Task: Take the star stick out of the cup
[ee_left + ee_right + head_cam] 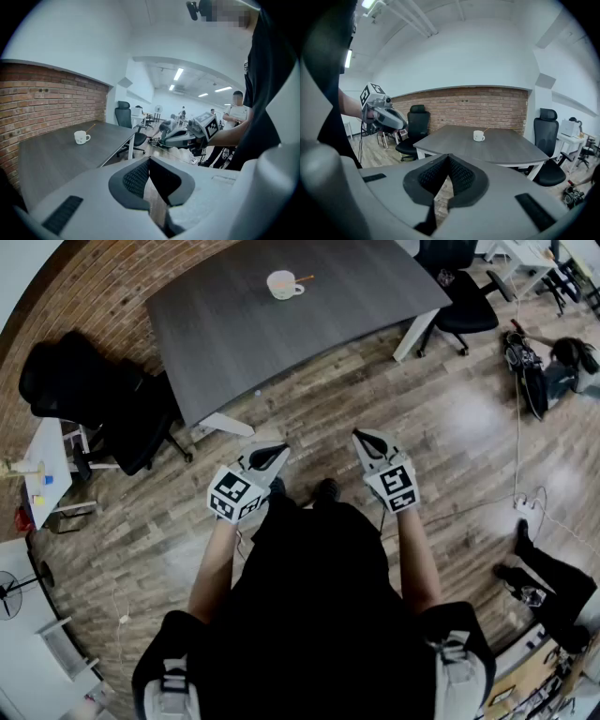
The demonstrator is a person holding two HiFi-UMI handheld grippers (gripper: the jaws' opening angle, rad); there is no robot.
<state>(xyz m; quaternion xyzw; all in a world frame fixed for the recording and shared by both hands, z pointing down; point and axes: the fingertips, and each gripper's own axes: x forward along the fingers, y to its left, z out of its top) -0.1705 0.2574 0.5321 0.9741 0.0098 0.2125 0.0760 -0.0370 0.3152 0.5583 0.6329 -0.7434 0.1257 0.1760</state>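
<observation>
Left tool (270, 456), right tool (368, 442): both clenched, empty, hovering well off the counter (234, 334). Cup (281, 285) holding stick (305, 279) is sitting near the counter's far edge.

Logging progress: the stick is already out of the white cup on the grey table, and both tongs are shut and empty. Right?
No: the stick is still in the white cup on the grey table, leaning over its rim, as the head view shows. The left tongs and right tongs are indeed shut and empty.
</observation>
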